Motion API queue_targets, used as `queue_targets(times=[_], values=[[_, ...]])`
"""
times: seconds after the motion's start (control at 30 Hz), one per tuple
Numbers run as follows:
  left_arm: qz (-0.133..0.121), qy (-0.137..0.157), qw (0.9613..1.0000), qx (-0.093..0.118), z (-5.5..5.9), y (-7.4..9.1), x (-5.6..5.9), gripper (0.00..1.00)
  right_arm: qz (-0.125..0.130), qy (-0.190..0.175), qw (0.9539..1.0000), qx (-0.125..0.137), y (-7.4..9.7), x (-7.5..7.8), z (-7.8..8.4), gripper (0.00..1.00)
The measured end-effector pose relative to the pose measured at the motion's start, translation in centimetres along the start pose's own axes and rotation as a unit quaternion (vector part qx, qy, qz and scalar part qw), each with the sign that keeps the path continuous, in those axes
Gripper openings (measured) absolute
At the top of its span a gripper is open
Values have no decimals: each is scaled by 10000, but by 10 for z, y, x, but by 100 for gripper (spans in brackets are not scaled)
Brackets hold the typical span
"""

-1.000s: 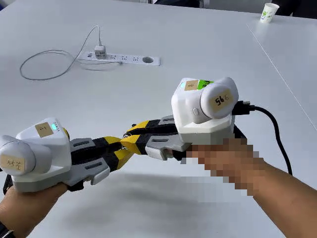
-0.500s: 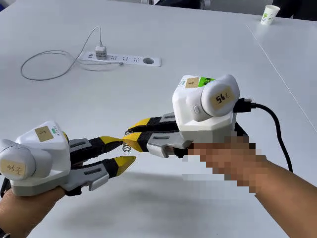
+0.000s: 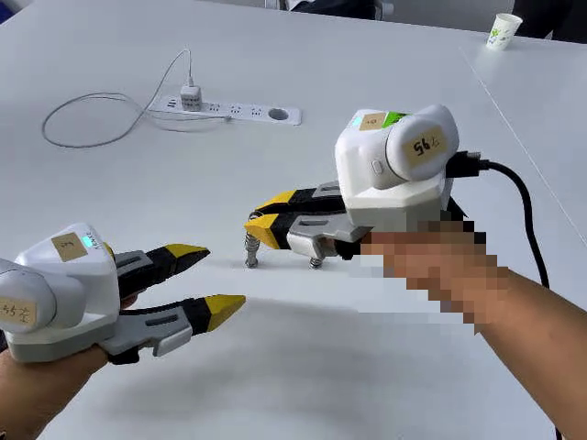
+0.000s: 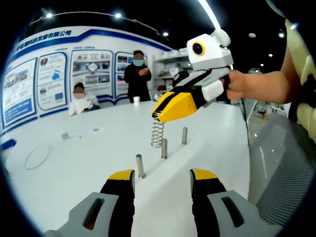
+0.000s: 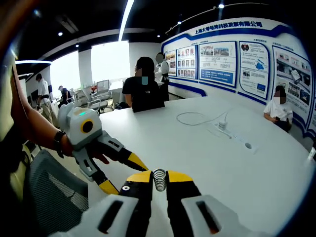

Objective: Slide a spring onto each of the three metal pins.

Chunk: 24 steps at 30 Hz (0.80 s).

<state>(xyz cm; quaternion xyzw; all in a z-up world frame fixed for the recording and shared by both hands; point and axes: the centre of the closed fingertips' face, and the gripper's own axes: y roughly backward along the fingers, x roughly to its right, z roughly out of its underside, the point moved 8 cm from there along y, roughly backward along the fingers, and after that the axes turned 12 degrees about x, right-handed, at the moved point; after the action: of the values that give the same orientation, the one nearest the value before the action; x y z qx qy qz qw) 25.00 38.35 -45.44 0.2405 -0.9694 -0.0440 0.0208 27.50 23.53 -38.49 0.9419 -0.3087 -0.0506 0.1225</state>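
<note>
Three metal pins stand in a row on the white table. In the left gripper view the nearest pin [image 4: 140, 166] is bare, the far pin [image 4: 184, 136] wears a spring, and the middle pin [image 4: 164, 148] has the lower end of a spring [image 4: 157, 130] on its top. My right gripper [image 4: 171, 108] is shut on that spring [image 5: 159, 179] and holds it upright. In the head view the spring [image 3: 249, 246] hangs below the right gripper [image 3: 260, 228], with another pin [image 3: 315, 262] under the jaws. My left gripper [image 3: 209, 277] is open and empty, a short way left of the pins.
A white power strip [image 3: 229, 112] with a plugged charger and a looped white cable [image 3: 83, 124] lies at the far side of the table. A paper cup [image 3: 503, 28] stands at the far right. A black cable [image 3: 527, 220] trails from the right gripper. People sit in the background.
The two grippers' jaws were together a second ago. The left gripper opened and drew back to the left. The right gripper carried the spring off and lowered it to the pins.
</note>
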Motion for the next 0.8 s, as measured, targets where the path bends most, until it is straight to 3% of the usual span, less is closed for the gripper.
queue_targets(times=[0.33, 0.8], values=[[-58, -14, 10000, -14, 1, 1, 0, 53, 299, -87, 9994, -162, -14, 18, 3, 11], [-77, 16, 10000, -52, 3, 3, -3, 55, 272, -216, 9983, -477, -37, 30, 25, 11]])
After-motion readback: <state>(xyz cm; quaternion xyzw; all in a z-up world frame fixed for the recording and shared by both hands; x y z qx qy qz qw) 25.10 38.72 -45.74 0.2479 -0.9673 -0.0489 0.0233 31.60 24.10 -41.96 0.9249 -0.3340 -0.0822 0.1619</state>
